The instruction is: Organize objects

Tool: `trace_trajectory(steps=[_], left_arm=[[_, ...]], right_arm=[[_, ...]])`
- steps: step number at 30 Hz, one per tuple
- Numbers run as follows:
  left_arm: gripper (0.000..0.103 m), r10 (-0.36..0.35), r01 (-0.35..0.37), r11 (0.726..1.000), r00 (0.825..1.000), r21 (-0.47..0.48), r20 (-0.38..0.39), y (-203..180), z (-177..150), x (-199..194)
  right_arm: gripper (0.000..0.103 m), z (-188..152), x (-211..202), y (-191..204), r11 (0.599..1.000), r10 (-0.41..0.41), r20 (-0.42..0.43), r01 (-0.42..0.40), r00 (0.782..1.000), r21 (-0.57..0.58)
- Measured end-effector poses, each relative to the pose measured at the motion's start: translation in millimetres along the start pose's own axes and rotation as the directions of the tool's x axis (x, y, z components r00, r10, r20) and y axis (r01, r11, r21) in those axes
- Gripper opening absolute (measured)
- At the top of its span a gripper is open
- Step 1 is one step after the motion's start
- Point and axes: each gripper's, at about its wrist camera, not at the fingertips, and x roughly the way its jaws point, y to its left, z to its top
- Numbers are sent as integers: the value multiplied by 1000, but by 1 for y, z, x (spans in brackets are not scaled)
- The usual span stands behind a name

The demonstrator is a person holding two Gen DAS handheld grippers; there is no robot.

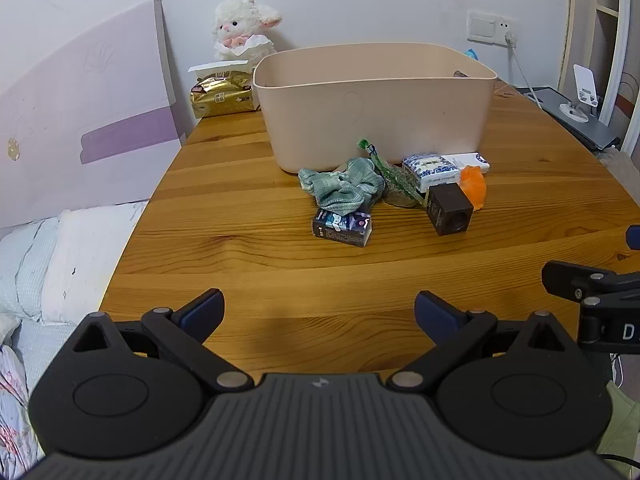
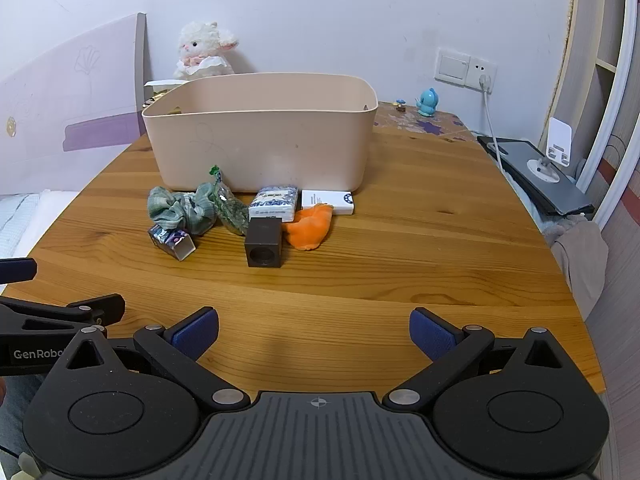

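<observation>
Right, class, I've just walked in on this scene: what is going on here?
A person holds two tongs, left tongs and right tongs, both open and empty above the near part of the wooden table. Nothing is grasped yet. A small clutter, including a green cloth, dark cube and orange toy, lies before the beige bin.

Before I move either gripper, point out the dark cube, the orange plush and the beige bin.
dark cube [image 2: 264, 242]: right wrist view, on its front face above the round hole.
orange plush [image 2: 310, 226]: right wrist view, middle of its body.
beige bin [image 1: 372, 120]: left wrist view, on its front wall.
</observation>
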Motion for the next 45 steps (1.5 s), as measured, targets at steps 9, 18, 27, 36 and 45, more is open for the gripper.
trace_trajectory(steps=[9, 18, 27, 36, 45], left_arm=[[102, -7, 7, 1000, 1000, -4, 14, 1, 1, -5], [102, -17, 17, 1000, 1000, 16, 23, -3, 2, -7], [102, -24, 24, 1000, 1000, 17, 20, -4, 2, -6], [102, -20, 20, 1000, 1000, 18, 12, -3, 4, -3], [101, -30, 30, 999, 999, 31, 11, -5, 4, -3]], right_arm=[[103, 1, -2, 0, 1000, 6, 7, -6, 1000, 0], [103, 2, -4, 1, 1000, 5, 11, -5, 1000, -7], [103, 3, -5, 1, 1000, -1, 17, 1, 1000, -18], [103, 3, -7, 3, 1000, -6, 22, 7, 1000, -25], [103, 5, -6, 3, 1000, -10, 24, 11, 1000, -28]])
